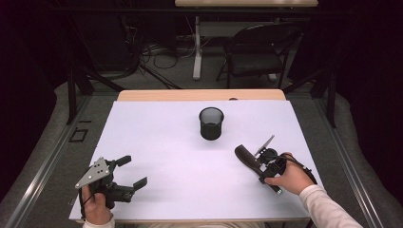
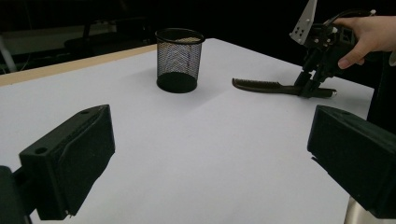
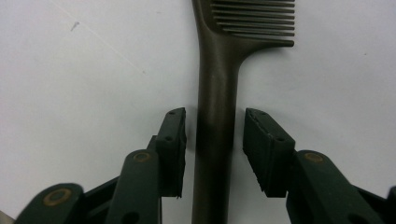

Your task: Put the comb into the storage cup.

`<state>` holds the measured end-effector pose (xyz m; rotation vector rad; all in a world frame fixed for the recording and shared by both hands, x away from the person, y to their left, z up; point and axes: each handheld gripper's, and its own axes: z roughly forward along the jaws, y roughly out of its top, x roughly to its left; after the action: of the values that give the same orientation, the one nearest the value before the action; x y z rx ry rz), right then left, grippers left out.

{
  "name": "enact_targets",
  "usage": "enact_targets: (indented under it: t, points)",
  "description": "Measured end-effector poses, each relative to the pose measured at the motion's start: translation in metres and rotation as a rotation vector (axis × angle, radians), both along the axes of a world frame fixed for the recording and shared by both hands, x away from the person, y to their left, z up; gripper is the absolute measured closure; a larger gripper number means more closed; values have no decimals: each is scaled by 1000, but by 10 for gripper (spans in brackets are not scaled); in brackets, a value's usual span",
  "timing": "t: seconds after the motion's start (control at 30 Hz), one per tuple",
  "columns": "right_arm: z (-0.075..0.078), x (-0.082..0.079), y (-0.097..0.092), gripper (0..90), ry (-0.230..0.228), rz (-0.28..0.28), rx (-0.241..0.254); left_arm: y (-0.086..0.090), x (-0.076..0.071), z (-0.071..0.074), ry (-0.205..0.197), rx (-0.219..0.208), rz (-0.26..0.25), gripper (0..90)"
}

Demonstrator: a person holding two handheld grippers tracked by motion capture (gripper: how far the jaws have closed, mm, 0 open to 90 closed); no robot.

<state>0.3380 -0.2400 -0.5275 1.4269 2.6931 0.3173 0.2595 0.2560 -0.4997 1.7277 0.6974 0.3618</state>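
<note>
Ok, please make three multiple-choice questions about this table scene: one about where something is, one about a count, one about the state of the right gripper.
1. Where does the comb lie?
A. inside the mesh cup
B. flat on the white table top
C. on the chair

2. How many mesh cups stand on the table?
A. one
B. two
C. three

3. How do the right gripper's jaws stand?
A. wide apart, far from the comb
B. on either side of the comb's handle, gaps left
C. shut with nothing between

Answers:
1 B: the comb lies on the table top, apart from the mesh cup.
2 A: a single cup shows.
3 B: in the right gripper view, the right gripper straddles the handle, and neither pad touches it.
</note>
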Motion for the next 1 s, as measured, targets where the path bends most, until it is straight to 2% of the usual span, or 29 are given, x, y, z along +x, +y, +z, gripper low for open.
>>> enact_targets:
  t: [0.03, 0.1, 0.2, 0.23, 0.33, 0.37, 0.53, 0.67, 0.73, 1.0]
  points:
    - [0, 1, -1, 608, 3, 23, -13, 0, 0, 0, 0, 0, 0, 10]
    - [6, 3, -2, 621, 69, 55, -79, 0, 0, 0, 1, 1, 4, 10]
    - [6, 2, -3, 635, 72, 56, -74, 0, 0, 0, 2, 0, 1, 11]
    - [5, 1, -3, 643, 55, 45, -67, 0, 0, 0, 2, 0, 4, 11]
    - [5, 1, -4, 664, 60, 45, -70, 0, 0, 0, 3, 1, 4, 10]
    - [3, 0, -4, 668, 40, 41, -49, 0, 0, 0, 3, 2, 4, 11]
    - [6, 1, -3, 690, 65, 55, -79, 0, 0, 0, 4, 1, 3, 10]
    - [6, 1, -2, 708, 60, 53, -79, 0, 0, 0, 4, 1, 3, 11]
    - [6, 2, -3, 710, 73, 57, -80, 0, 0, 0, 4, 1, 4, 10]
    - [5, 2, -3, 722, 65, 53, -88, -1, 0, 0, 5, 2, 4, 11]
